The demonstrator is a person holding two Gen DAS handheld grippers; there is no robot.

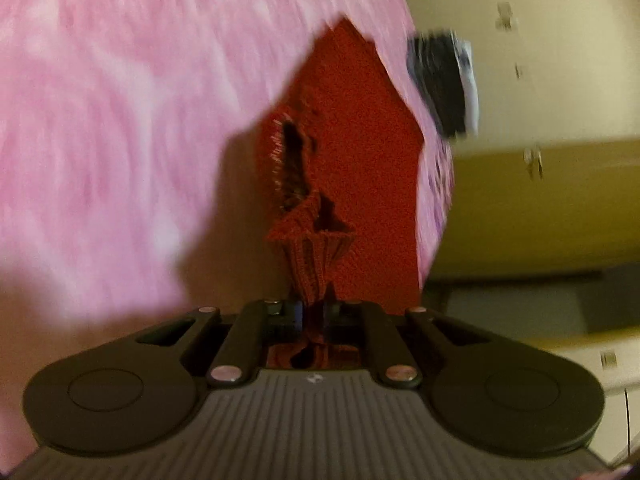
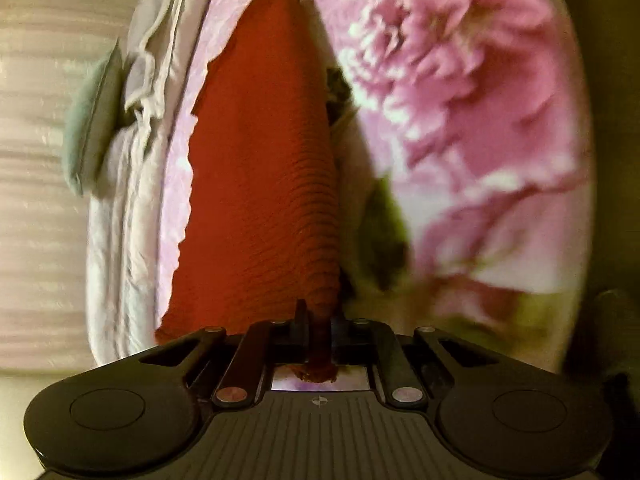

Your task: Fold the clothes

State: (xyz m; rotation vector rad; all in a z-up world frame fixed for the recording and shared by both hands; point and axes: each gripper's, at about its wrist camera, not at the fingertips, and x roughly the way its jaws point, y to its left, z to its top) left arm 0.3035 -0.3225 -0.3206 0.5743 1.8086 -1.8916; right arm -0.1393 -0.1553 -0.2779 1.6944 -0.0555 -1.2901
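Two hand-held grippers each pinch the same red ribbed knit garment (image 2: 260, 184), which stretches out ahead of both over a pink floral bedspread (image 2: 472, 92). The left hand-held gripper (image 1: 316, 312) has its jaws drawn nearly together on a bunched, pleated corner of the red knit; the gathered cloth runs between the pads and pokes out behind them, towards the camera. Just ahead of that pinch the fabric (image 1: 360, 152) rises as a flat, pointed panel with a dark, ragged-edged opening to the left of centre. A blurred black and white object (image 1: 444, 84) sits ahead and to the right of this hand-held gripper, beyond the bedspread's edge, with yellowish furniture (image 1: 540, 208) behind it; what it is I cannot tell. The right hand-held gripper (image 2: 320, 332) is likewise clamped narrow on a rolled edge of the garment, a short stub of cloth showing behind its jaws. From there the red knit widens forward and to the left, lying on the bedspread, its far end tapering to a rounded tip. Crumpled pale lilac bedding (image 2: 136, 152) lies further left, with a grey-green cushion (image 2: 92, 128) beside it.
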